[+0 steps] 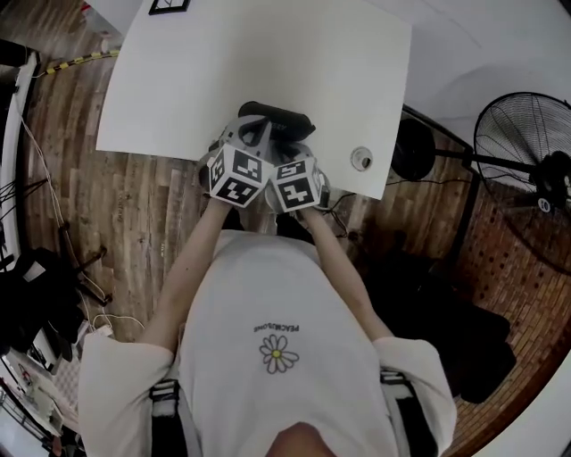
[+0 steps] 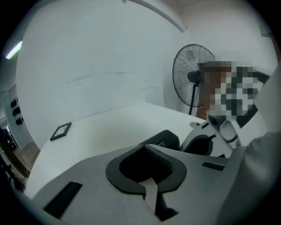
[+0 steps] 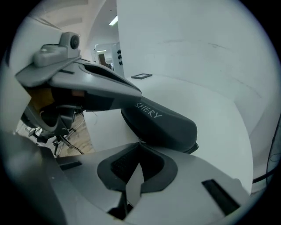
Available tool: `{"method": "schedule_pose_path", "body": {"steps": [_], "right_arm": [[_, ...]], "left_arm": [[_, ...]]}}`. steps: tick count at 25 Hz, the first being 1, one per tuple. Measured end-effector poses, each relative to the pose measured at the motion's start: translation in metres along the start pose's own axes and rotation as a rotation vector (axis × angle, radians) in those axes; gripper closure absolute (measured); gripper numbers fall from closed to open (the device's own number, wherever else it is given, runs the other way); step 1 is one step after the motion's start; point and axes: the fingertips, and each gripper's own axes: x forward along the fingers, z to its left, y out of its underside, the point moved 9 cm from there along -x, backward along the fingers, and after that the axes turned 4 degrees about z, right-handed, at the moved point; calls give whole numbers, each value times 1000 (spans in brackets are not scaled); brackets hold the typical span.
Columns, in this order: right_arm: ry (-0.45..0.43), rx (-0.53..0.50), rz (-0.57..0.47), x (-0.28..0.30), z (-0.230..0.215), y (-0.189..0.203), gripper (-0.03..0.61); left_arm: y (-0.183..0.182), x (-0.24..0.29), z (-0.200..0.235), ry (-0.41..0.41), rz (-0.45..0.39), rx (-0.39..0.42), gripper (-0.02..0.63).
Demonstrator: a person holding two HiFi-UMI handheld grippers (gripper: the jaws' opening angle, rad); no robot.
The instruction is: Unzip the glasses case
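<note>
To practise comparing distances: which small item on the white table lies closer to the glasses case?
The round one by the right edge; the square tile sits at the far corner.

Looks matt and dark on the glasses case [image 3: 162, 125], a smooth shell with pale lettering. Reads as smooth, matt white on the desk [image 1: 268, 71]. Shows grey matt plastic on the left gripper [image 2: 145, 147] and right gripper [image 3: 139, 143], with darker ribbed pads [image 3: 115, 166]. Appears as wood planks on the floor [image 1: 152, 205], thin metal wire on the fan [image 1: 522, 143], soft white cloth on the shirt [image 1: 277, 303].
</note>
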Motion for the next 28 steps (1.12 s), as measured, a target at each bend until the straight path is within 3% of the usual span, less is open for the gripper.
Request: {"method": "schedule_pose_path", "body": {"steps": [6,12,15,19,25,28], "right_arm": [[24,-35,5,-6,-11,5,572],[115,-70,40,-19,-42,26,572],[98,-87,26,-23,-66,29,572],[93,-219,43,-22,-82,20,572],[83,-543,99,-12,-104,-10,572],[72,-647,151,-7,-109,-23,572]], "left_arm": [[0,9,2,6,7,29,598],[3,8,2,13,-2,33,600],[2,9,1,11,1,35,600],[0,10,0,11,14,37,600],[-7,15,2,24,66,33,600],[-11,18,4,23,78,25,600]]}}
